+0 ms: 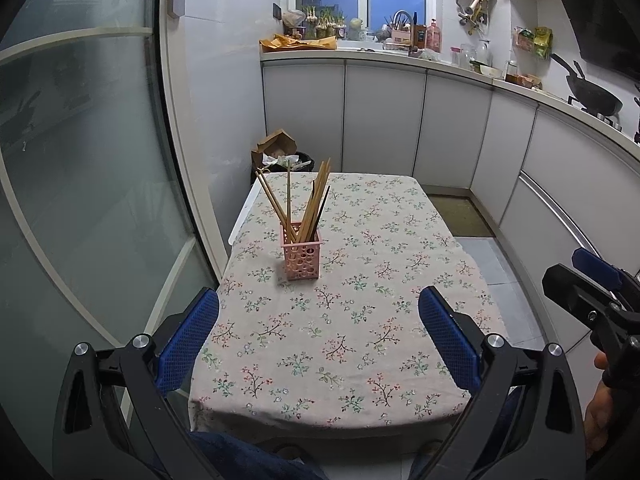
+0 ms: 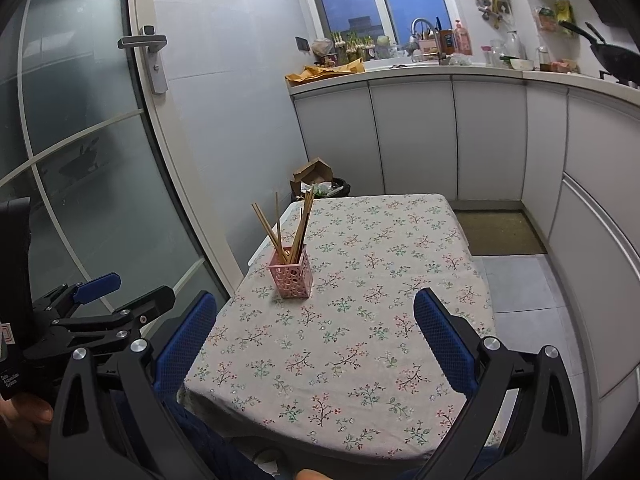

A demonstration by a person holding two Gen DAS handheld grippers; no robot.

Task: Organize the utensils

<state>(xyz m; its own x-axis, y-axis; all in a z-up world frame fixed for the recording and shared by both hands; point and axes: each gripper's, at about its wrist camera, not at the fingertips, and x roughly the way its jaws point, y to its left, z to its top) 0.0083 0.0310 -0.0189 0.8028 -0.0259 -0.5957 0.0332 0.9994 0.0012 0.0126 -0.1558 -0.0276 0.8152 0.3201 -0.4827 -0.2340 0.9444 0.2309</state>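
A pink perforated holder [image 1: 302, 257] stands upright on the floral tablecloth [image 1: 360, 320], left of the table's middle. Several wooden chopsticks [image 1: 308, 204] stand in it, fanned out. It also shows in the right wrist view [image 2: 291, 275] with the chopsticks [image 2: 292, 228]. My left gripper [image 1: 319, 340] is open and empty, held above the table's near edge, well short of the holder. My right gripper [image 2: 315, 344] is open and empty, also near the front edge. The right gripper shows at the right edge of the left wrist view [image 1: 588, 284]. The left gripper shows at the left of the right wrist view [image 2: 120, 292].
A glass door [image 2: 80, 160] stands close on the left of the table. A bin with cardboard and rubbish [image 1: 280, 152] sits behind the table's far left corner. White cabinets [image 1: 400, 120] and a cluttered counter run along the back and right. A mat [image 2: 500, 232] lies on the floor.
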